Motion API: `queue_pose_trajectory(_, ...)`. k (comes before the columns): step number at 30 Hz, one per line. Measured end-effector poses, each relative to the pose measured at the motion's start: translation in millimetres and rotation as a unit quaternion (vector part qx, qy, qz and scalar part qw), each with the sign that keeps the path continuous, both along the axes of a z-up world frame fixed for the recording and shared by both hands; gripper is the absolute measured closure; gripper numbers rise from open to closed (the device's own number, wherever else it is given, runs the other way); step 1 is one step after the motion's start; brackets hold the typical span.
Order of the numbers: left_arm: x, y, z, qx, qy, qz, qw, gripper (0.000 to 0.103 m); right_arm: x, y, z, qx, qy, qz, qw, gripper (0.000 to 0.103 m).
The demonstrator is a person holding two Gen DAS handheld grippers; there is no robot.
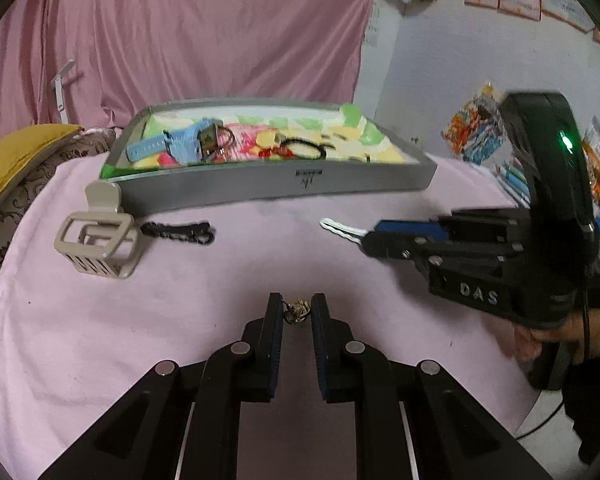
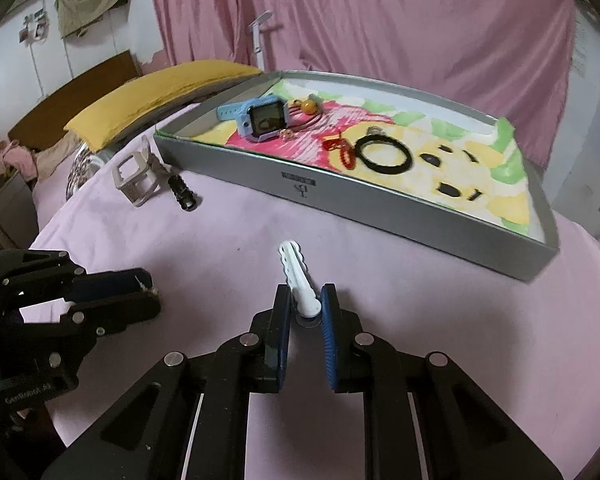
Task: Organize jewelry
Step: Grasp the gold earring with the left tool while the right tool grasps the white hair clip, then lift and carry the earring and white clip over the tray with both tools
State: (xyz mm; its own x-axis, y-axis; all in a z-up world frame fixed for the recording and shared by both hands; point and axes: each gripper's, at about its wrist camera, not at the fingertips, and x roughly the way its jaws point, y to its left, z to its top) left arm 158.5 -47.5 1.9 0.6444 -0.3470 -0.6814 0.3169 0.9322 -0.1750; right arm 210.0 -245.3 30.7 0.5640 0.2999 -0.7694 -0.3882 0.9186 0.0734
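between the narrowly parted pads of the left gripper (image 1: 296, 312) a small brownish trinket (image 1: 297, 311) is framed (contact cannot be told). rightwards, a white plastic hair clip (image 2: 296, 280) is clamped by the right gripper (image 2: 306, 300) above pink cloth (image 2: 420, 280), near a shallow grey tray (image 2: 340, 188).

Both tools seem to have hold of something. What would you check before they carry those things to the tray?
1. Right tool shut on white hair clip: ok.
2. Left tool gripping the small trinket: cannot tell, jaws stand apart.
3. Bare spot in grey tray: ok, by its right end.
4. Tools apart from each other: ok.
5. Beige claw clip and black clip left on the cloth: not ok.
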Motion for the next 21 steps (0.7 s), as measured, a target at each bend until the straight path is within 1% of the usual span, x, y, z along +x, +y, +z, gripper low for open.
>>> queue_pose_trajectory(2, 0, 1, 5, -0.004, -0.014, 0.007, 0.9999, 0.089, -6, -2, 5, 0.008, -0.012, -0.007, 1.0, 0.09)
queue_pose_trajectory(8, -1, 5, 28, -0.017, -0.077, 0.032, 0.9963, 0.089, -20, -10, 17, 0.045, -0.05, -0.03, 0.997, 0.09)
queue_pose_trajectory(12, 9, 6, 40, -0.023, -0.093, 0.037, 0.9947, 0.089, -23, -17, 31, 0.08, -0.088, -0.055, 0.991, 0.09)
queue_pose_trajectory(17, 19, 8, 58, -0.036, -0.138, 0.049, 0.9885, 0.089, -17, -25, 50, 0.101, -0.132, -0.087, 0.982, 0.09)
queue_pose_trajectory(21, 28, 5, 74, -0.037, -0.183, 0.059, 0.9806, 0.089, -11, -26, 65, 0.105, -0.167, -0.103, 0.975, 0.09)
